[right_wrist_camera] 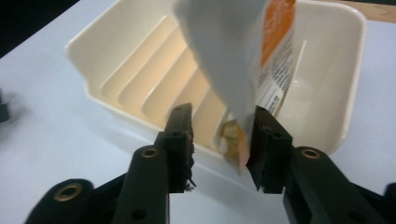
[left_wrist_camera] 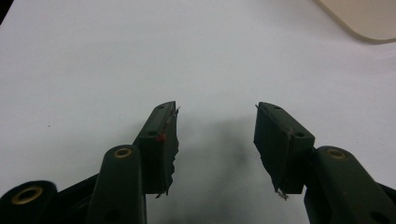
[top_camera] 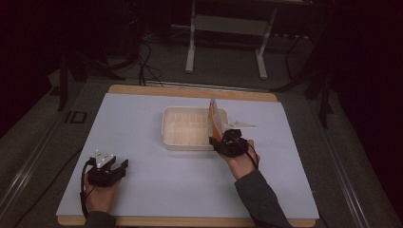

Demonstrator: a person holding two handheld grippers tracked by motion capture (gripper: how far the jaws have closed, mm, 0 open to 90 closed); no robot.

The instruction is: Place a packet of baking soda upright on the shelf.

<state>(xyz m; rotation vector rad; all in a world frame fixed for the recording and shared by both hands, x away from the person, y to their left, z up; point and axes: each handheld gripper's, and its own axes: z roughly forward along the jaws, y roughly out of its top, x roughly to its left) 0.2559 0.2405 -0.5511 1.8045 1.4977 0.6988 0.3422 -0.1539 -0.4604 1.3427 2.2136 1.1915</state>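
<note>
Now the right tool (right_wrist_camera: 223, 135) has its jaws apart, with the packet (right_wrist_camera: 243, 60) standing between them, its long axis upright, leaning in the tray (top_camera: 173, 137) near the table's far edge. Left tool (left_wrist_camera: 215, 140), also apart, rests far away.

High view — dim overall; the room beyond the bench (top_camera: 142, 123) falls to near black, corners darkest, frame soft and slightly grainy. The pale sheet on the bench is the brightest area, evenly lit, no hard glare.

Left gripper view: bright, flat light from above; a soft grey shadow lies on the sheet between the fingers (left_wrist_camera: 161, 140). The fingers are sharp, the sheet beyond is featureless, and the tray (left_wrist_camera: 369, 18) corner at top right is soft.

Right gripper view — the packet (right_wrist_camera: 243, 60) just above the fingers is blurred, its print barely legible. The tray's ribs glow warm with mild sheen. Dark corner at top left.
</note>
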